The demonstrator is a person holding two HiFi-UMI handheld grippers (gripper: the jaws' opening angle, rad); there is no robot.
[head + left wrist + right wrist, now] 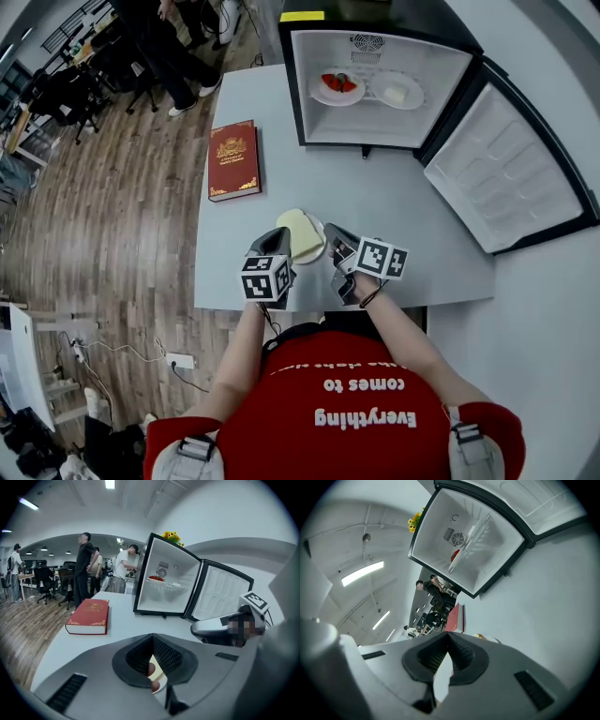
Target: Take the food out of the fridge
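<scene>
Near the table's point(403, 216) front edge, low in the middle of the head view, the left gripper point(278, 242) and right gripper point(335, 244) each pinch a rim of one plate point(302, 234) of pale yellow food, probably to keep it level. Two more plates point(337, 87) wait inside the open fridge point(450, 103) up top. One red book point(233, 159) lies toward the upper left.

Red shirt point(366, 412), behind jaws: white print, upside down in head view, "Everything comes to"; further line illegible. Book point(233, 159) cover gilt illegible.
</scene>
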